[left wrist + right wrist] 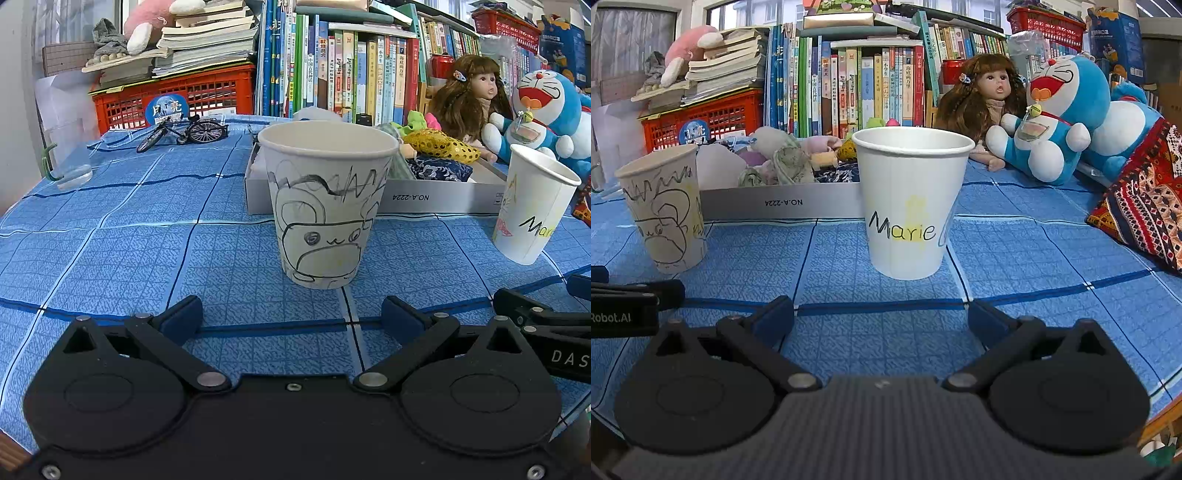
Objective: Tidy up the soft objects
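On the blue-checked counter (110, 229), the left gripper (291, 314) rests with jaws apart and empty before the doodled white paper cup (325, 206). Behind, the shallow grey cardboard box (783, 203) already holds several soft cloth toys (783, 158). The right gripper (881, 314), likewise spread, faces the "Marie" paper cup (910, 206); the blue plush cat (1056, 118) probably remains unsorted.

This looks like a child's room or study corner in a home. A table under a blue checked cloth (1015, 206) has a wall of children's books (857, 88) along its far edge, with a doll (982, 99), a blue cat plush (1052, 118) and hand-drawn paper cups (325, 206). Behind, probably a window; the view there is blurred.
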A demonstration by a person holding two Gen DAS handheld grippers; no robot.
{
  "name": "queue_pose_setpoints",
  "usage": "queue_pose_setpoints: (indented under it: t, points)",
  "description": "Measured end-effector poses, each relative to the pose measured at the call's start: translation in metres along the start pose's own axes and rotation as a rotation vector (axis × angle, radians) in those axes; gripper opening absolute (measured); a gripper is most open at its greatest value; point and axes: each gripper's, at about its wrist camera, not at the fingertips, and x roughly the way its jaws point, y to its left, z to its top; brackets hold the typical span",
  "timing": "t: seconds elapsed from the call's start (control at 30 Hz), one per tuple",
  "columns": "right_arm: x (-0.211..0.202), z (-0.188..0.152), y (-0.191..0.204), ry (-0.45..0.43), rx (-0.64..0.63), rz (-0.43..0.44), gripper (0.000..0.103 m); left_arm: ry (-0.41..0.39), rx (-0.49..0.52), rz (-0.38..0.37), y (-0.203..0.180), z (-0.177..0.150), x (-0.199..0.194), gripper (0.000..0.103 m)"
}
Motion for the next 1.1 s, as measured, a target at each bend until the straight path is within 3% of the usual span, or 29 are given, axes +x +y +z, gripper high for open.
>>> queue_pose_setpoints:
  t: [1.1]
  points:
    - [0.0028, 0.0044, -0.001, 0.03, -0.012, 0.003, 0.103, -0.005, 0.0, 0.012, 0.0001, -0.0017, -0.0016, 0.103]
